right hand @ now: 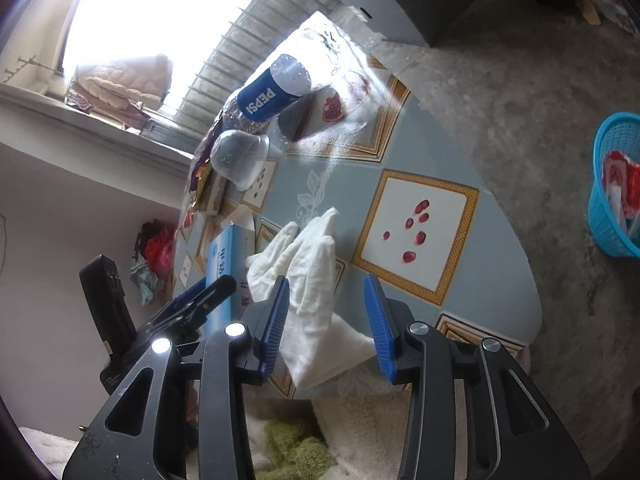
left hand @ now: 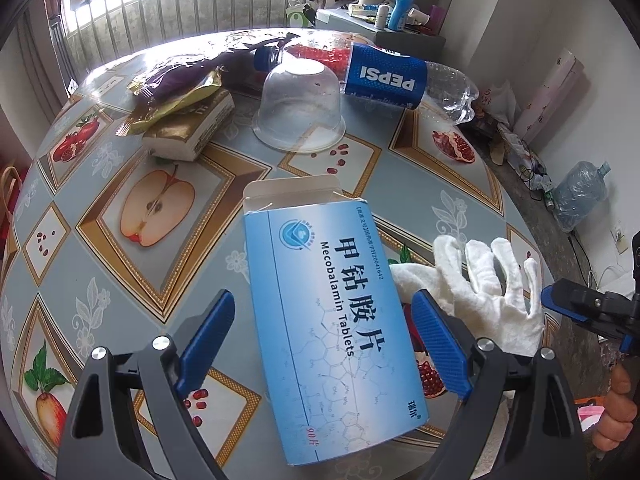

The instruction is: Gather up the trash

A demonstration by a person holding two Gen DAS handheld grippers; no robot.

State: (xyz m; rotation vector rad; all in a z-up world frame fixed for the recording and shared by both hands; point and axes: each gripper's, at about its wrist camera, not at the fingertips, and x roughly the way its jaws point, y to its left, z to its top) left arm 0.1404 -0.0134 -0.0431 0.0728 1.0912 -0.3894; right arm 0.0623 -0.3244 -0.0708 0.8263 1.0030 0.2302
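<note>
Cardboard tablet box (left hand: 332, 312), flat, between ribbed blue left tool (left hand: 324, 344) pads.

My left wrist camera looks steeply down, close over the tablet box (left hand: 332, 320); my right wrist camera, rolled sideways, looks down less steeply from the table's (right hand: 400, 144) edge; both share the white glove (left hand: 488, 292), box and Pepsi bottle (right hand: 264, 96).

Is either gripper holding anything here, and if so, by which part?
Nothing is held. The left gripper straddles the tablet box with open jaws; the right gripper is open over the white glove.
</note>
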